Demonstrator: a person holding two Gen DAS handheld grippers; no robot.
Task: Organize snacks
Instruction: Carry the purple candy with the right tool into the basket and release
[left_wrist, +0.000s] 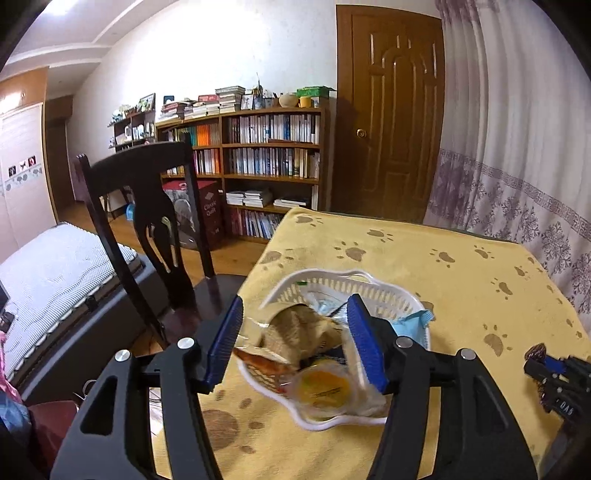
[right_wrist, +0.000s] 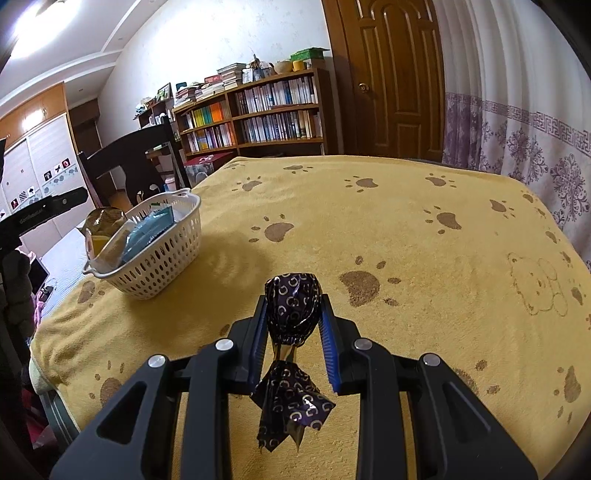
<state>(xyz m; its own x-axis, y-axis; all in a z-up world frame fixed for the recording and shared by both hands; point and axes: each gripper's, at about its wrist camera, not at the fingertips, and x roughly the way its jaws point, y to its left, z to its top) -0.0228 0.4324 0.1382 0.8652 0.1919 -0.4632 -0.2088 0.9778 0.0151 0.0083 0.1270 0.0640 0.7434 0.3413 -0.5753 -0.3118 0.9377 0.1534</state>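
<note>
— What sort of place is this?
— A home: bookshelf (left_wrist: 258, 162) at eleven o'clock, panelled wooden door (left_wrist: 391, 118) at one, patterned curtain (left_wrist: 517, 147) at two, paw-print cloth (right_wrist: 369, 229) on the table.

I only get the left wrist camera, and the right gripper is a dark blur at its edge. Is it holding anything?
Observer: Yes. The right gripper has its jaws shut on a dark candy in a patterned twist wrapper.
Operator: Is it over the basket?
Observer: No. It is above bare tablecloth, and the basket stands ahead and to its left.
Operator: Any loose snacks near it?
Observer: None shows on the cloth in the right wrist view.
</note>
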